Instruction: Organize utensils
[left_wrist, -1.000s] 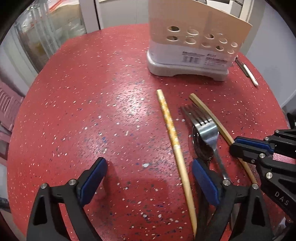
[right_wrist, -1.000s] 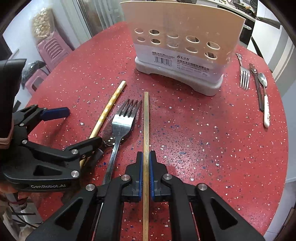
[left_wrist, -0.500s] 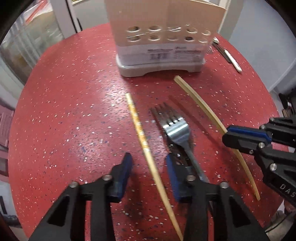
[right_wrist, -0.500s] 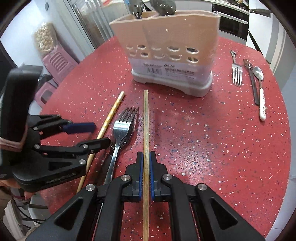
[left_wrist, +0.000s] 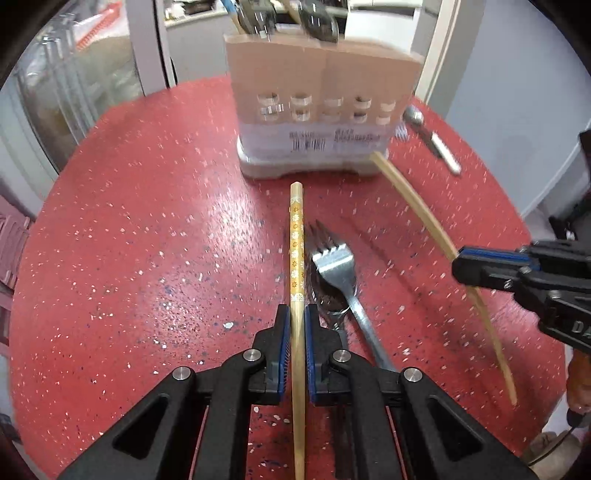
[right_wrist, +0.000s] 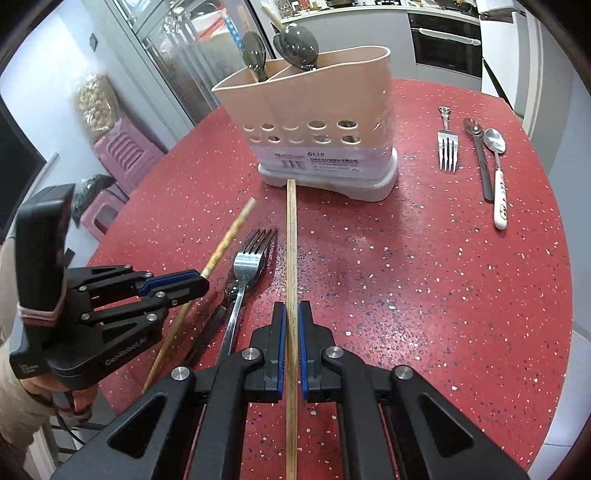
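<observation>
Chopsticks are gripped, one in my left tongs (left_wrist: 297, 325) and one in my right tongs (right_wrist: 291, 325); two spoons stand in the holder (right_wrist: 314, 107), while forks and spoons wait on the tabletop (right_wrist: 424, 295).

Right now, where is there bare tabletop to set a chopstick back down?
Bare: the stretch between plain chopstick and white-handled spoon; also left of patterned chopstick. Crowded: around the fork, and the holder ahead.
</observation>
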